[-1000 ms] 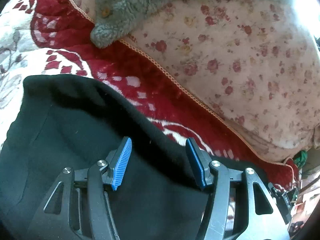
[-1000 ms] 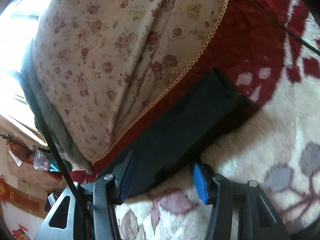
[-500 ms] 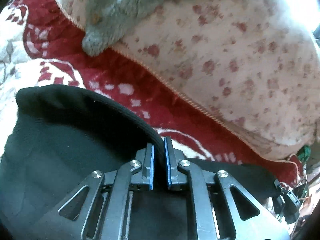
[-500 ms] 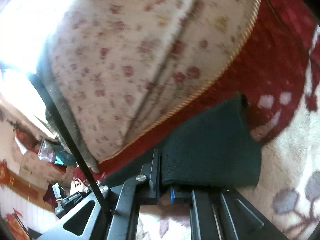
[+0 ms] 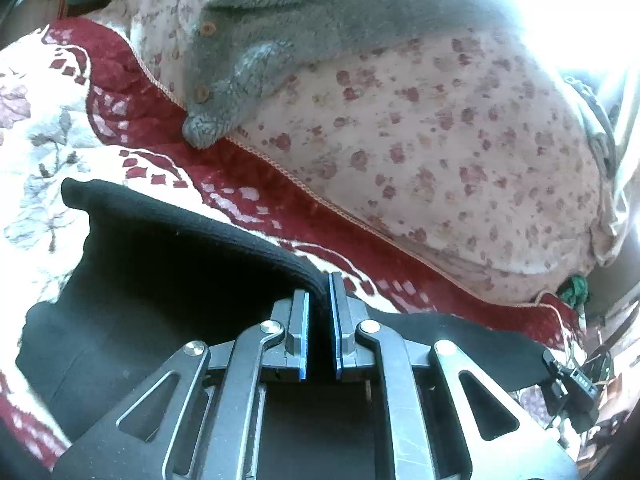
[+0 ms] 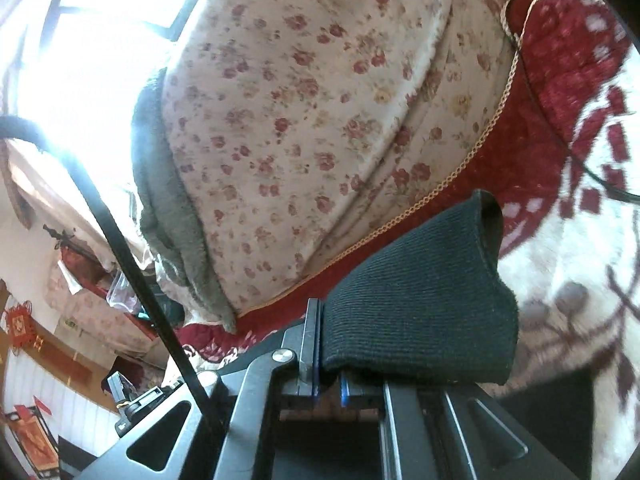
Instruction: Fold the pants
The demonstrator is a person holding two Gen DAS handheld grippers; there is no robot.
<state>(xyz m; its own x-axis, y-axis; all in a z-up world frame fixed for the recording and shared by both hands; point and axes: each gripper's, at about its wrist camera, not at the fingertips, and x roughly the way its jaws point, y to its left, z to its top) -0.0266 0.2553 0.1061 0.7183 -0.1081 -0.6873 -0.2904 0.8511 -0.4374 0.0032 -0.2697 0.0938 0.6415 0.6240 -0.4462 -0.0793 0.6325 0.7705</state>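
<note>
Black pants (image 5: 160, 272) lie on a red and cream patterned blanket (image 5: 48, 160). My left gripper (image 5: 319, 292) is shut on the pants' top edge, which rises off the blanket in a taut ridge running to the left. In the right wrist view, my right gripper (image 6: 330, 344) is shut on a ribbed black cuff (image 6: 424, 304) of the pants. The cuff hangs lifted above the blanket and drapes over the right finger, hiding it.
A floral quilt (image 5: 440, 152) is heaped behind the pants, with a grey fleece garment (image 5: 280, 52) lying over it. A black cable (image 6: 132, 264) crosses the left of the right wrist view. Bright window light washes out the far corners.
Both grippers went from open to shut on the pants, then rose. The top edge and the cuff now hang lifted off the blanket.
</note>
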